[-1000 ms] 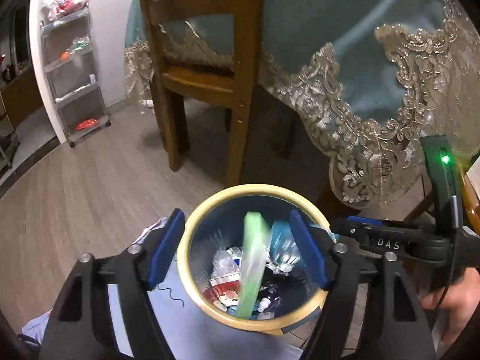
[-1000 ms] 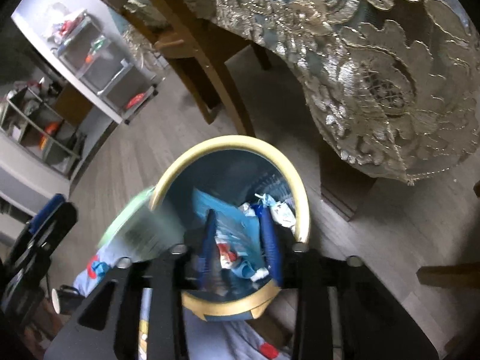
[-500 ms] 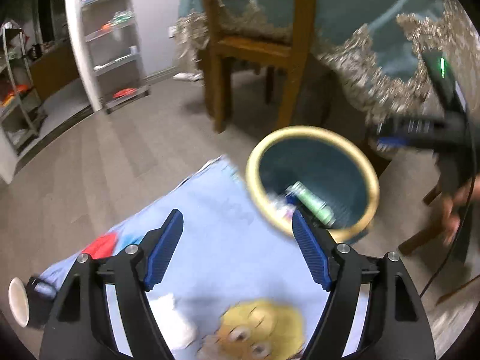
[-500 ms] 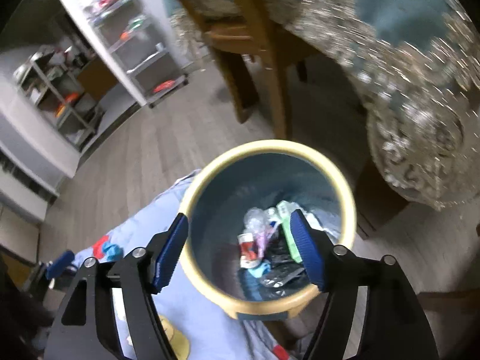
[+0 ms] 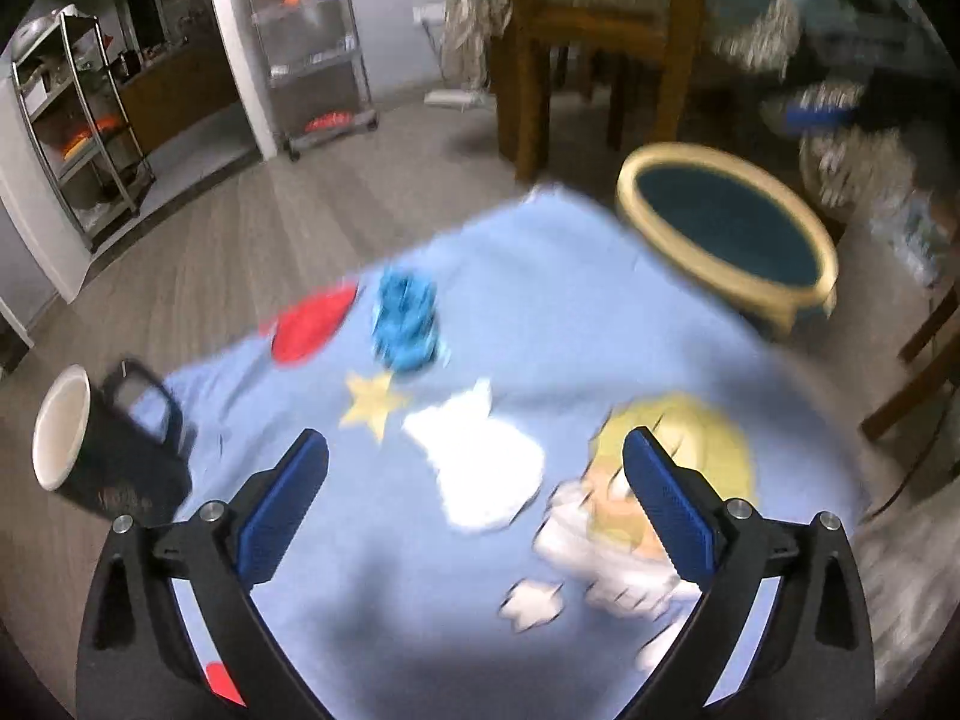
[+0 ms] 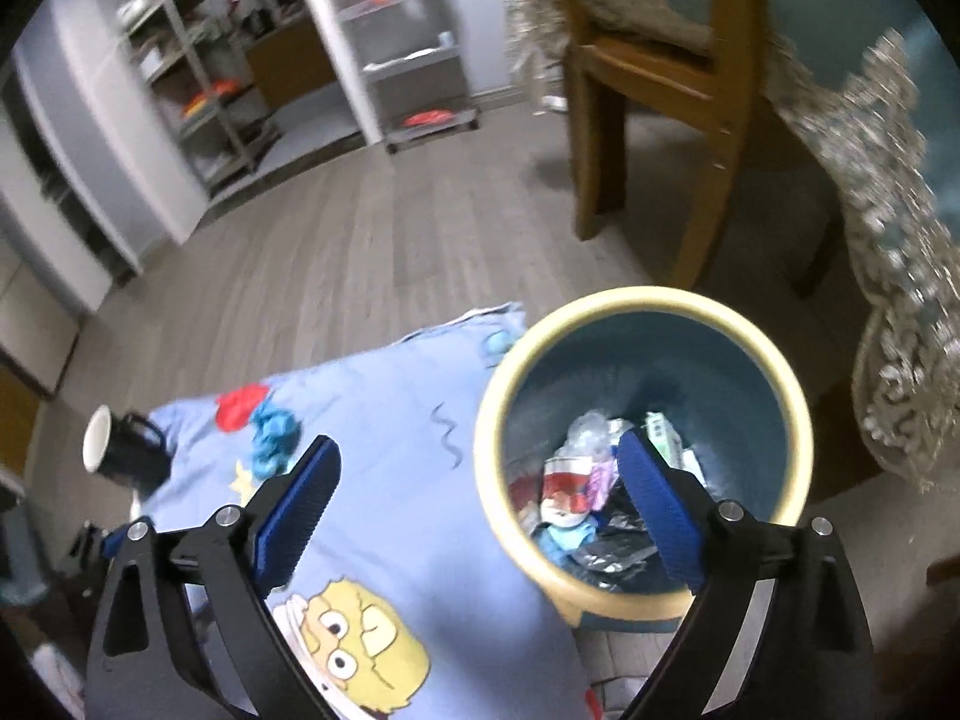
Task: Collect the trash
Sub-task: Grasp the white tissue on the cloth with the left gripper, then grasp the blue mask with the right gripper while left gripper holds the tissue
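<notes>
A round bin [image 6: 648, 360] with a yellow rim and dark blue inside stands on the floor beside a light blue cartoon cloth [image 6: 396, 480]. It holds several pieces of trash [image 6: 570, 486]. The bin also shows in the left wrist view [image 5: 720, 228] at upper right. A crumpled blue scrap [image 5: 405, 318] lies on the cloth [image 5: 540, 324], also seen in the right wrist view [image 6: 273, 438]. A crumpled white piece [image 5: 480, 456] lies closer, between my left fingers. My left gripper [image 5: 474, 504] is open and empty above the cloth. My right gripper [image 6: 480, 516] is open and empty over the bin's near-left rim.
A black mug [image 5: 90, 444] with white inside lies at the cloth's left edge, also in the right wrist view [image 6: 120, 450]. A wooden chair [image 6: 648, 90] and a table with a lace-edged cloth [image 6: 900, 210] stand behind the bin. Metal shelves [image 5: 312, 42] line the far wall.
My left gripper swung left and back from over the bin to above the cloth. My right gripper opened, let go of a blue wrapper into the bin and drew back left.
</notes>
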### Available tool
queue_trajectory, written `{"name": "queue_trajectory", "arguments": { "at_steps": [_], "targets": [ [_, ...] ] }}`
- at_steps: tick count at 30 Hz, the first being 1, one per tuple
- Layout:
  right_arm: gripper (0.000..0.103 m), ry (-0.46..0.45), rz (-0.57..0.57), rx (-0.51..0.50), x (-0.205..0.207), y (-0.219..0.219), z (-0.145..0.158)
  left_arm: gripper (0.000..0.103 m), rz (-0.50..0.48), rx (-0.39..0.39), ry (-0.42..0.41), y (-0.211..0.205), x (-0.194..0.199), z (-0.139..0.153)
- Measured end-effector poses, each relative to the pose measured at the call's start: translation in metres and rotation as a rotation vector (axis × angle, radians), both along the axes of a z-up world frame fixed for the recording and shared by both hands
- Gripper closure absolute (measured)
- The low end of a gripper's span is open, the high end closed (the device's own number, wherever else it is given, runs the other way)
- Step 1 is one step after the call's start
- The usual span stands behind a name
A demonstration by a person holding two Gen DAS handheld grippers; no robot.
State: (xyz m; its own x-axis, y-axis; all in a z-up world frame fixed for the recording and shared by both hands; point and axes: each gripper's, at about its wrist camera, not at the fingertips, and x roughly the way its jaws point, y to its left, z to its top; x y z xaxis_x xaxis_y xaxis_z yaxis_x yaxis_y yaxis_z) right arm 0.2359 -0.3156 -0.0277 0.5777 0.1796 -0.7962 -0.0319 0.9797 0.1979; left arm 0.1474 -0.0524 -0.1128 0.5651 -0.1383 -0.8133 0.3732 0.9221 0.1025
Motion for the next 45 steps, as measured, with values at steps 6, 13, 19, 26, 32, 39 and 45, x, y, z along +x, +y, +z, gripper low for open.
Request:
{"name": "queue_trajectory", "arguments": {
  "at_steps": [6, 13, 19, 26, 32, 39, 45],
  "targets": [
    [0.01, 0.025, 0.099, -0.036, -0.004, 0.045, -0.005, 0.006, 0.064, -0.034, 0.082, 0.024, 0.012, -0.031],
    [0.01, 0.091, 0.134, -0.045, 0.002, 0.069, -0.023, 0.006, 0.071, -0.076, 0.096, 0.022, 0.029, -0.041],
    [0.01, 0.098, 0.111, -0.045, 0.004, 0.066, -0.025, 0.016, 0.011, -0.05, 0.121, 0.001, 0.032, -0.057],
    [0.01, 0.104, 0.096, -0.07, 0.005, 0.062, -0.028, 0.084, -0.046, -0.011, 0.176, -0.006, 0.028, -0.061],
    [0.01, 0.095, 0.087, -0.062, 0.002, 0.062, -0.026, 0.084, 0.006, -0.057, 0.129, 0.023, 0.026, 0.01],
    [0.01, 0.081, 0.103, -0.068, -0.002, 0.074, -0.027, 0.084, 0.043, -0.07, 0.062, 0.063, 0.018, 0.072],
    [0.01, 0.062, 0.155, -0.098, 0.008, 0.104, -0.033, 0.084, 0.097, -0.117, 0.064, 0.081, 0.036, 0.059]
  ]
}}
